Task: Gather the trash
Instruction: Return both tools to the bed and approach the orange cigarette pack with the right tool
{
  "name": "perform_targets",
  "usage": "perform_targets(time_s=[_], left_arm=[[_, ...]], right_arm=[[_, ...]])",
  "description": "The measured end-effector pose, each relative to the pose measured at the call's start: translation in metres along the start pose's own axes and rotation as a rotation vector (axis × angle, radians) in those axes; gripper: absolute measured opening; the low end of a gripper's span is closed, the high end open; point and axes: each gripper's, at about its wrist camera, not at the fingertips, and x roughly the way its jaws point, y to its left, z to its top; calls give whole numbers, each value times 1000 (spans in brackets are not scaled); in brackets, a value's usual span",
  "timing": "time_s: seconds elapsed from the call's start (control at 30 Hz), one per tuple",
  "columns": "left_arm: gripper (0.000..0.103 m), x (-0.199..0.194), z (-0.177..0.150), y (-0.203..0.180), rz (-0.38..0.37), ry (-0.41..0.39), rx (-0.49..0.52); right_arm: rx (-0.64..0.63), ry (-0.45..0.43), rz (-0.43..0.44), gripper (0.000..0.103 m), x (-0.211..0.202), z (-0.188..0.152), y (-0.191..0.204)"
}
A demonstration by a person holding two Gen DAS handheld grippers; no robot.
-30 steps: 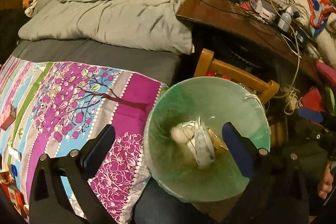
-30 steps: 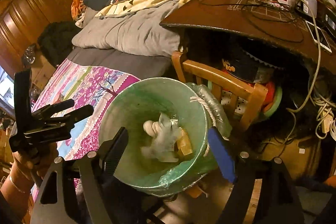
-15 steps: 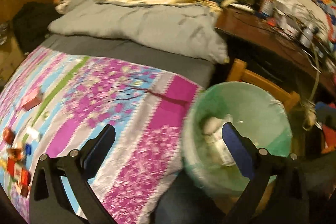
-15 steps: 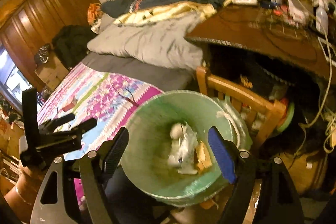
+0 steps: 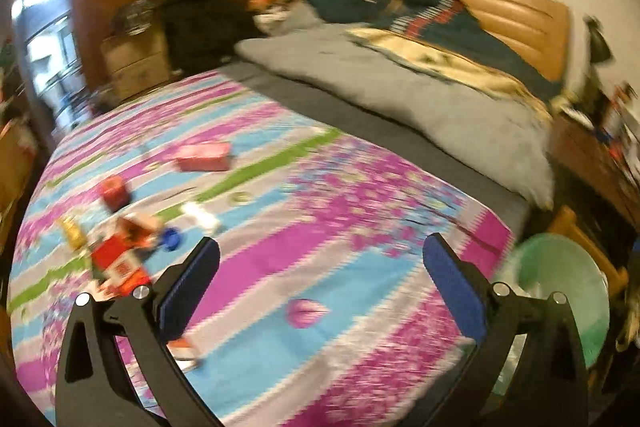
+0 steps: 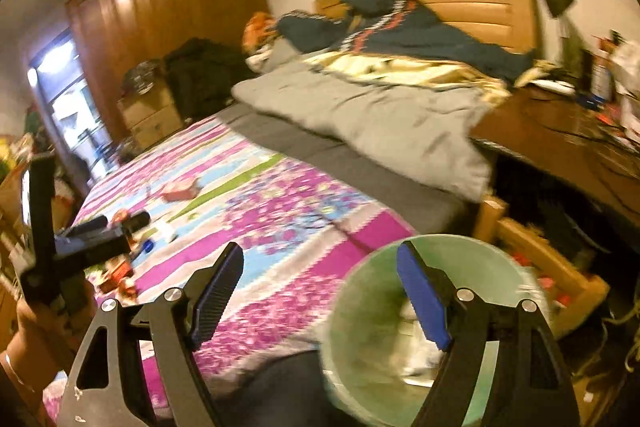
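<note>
Green plastic bin (image 6: 436,311) is sitting beside the bed's quilt (image 5: 320,267); both the left gripper (image 5: 320,279) and right gripper (image 6: 320,291) are gaping empty. Wrappers (image 5: 120,259) are lying far across the quilt from it; best approaching low, pinching one piece.

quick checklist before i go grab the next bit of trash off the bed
1. Left tongs open and empty: ok.
2. Right tongs open and empty: ok.
3. Trash left on the bedspread: ok, a pink box, a red carton, a blue cap and more small pieces lie in a cluster toward the left edge.
4. Clear path to that cluster: ok, only bare bedspread lies between the left tongs and the pieces.
5. Green bin within reach beside the bed: ok, under the right tongs, with trash already inside.
6. Exact shape of each piece: cannot tell, the pictures are blurred.
</note>
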Motion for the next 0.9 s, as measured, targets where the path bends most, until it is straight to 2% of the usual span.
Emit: perform_targets(time_s=[0.17, 0.3, 0.4, 0.53, 0.67, 0.77, 0.83, 0.87, 0.9], left_arm=[[98, -6, -1, 81, 130, -4, -130], [98, -9, -6, 139, 205, 6, -225], [98, -15, -12, 187, 271, 6, -299], [98, -17, -27, 242, 315, 51, -383], [98, -5, -39, 280, 274, 153, -411], [98, 8, -45, 297, 150, 218, -467], [98, 19, -46, 293, 117, 237, -466], [98, 26, -44, 288, 108, 246, -451], [98, 32, -42, 282, 101, 249, -441]], right_arm=[[-81, 84, 129, 79, 43, -7, 62], [-246, 172, 244, 79, 77, -27, 129], [-394, 250, 361, 79, 102, -50, 187], [-504, 324, 464, 79, 129, -75, 246], [-564, 392, 542, 79, 157, -95, 293], [-600, 407, 578, 79, 177, -105, 323], [-585, 426, 580, 79, 196, -109, 336], [-568, 438, 577, 77, 208, -112, 341], [-547, 454, 572, 68, 218, -114, 344]])
